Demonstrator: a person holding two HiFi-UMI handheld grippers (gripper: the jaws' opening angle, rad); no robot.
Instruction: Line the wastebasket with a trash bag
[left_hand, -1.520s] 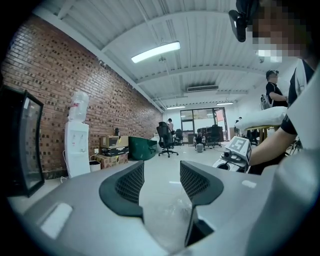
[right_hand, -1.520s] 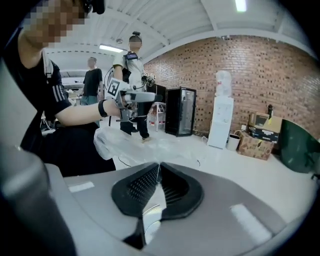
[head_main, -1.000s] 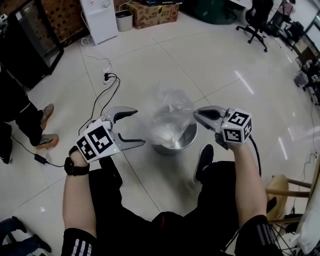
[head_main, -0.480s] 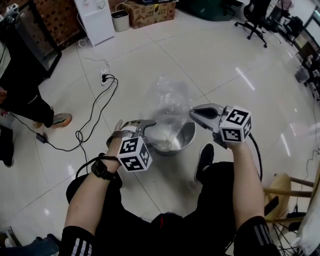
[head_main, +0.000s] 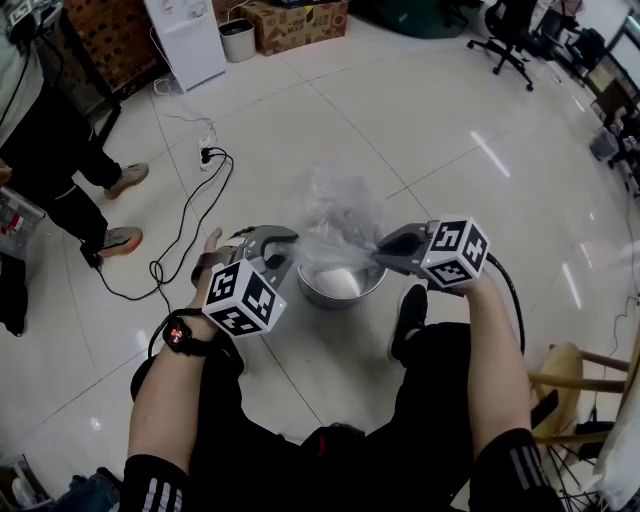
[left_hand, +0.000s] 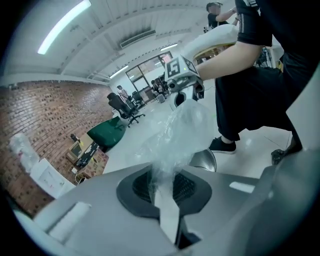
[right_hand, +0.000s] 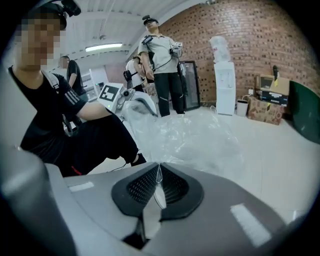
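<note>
A shiny metal wastebasket (head_main: 340, 287) stands on the tiled floor in front of my feet. A clear plastic trash bag (head_main: 345, 212) billows above it, its lower part hanging into the basket. My left gripper (head_main: 291, 240) has just been closing and is now shut on the bag's left edge, with film (left_hand: 175, 135) pinched between the pads. My right gripper (head_main: 380, 256) is shut on the bag's right edge, a thin fold (right_hand: 195, 135) caught in its pads. The left gripper view shows the basket (left_hand: 202, 160) under the bag.
A power strip with black cables (head_main: 205, 155) lies on the floor to the left. A person (head_main: 60, 160) stands at far left. A white dispenser (head_main: 185, 40), a small bin (head_main: 237, 40) and a cardboard box (head_main: 295, 25) line the back. A wooden stool (head_main: 580, 385) is at right.
The left gripper swung right from open and apart to the bag's left edge and closed on it. Both grippers dropped lower toward the basket. The bystander at left shifted.
</note>
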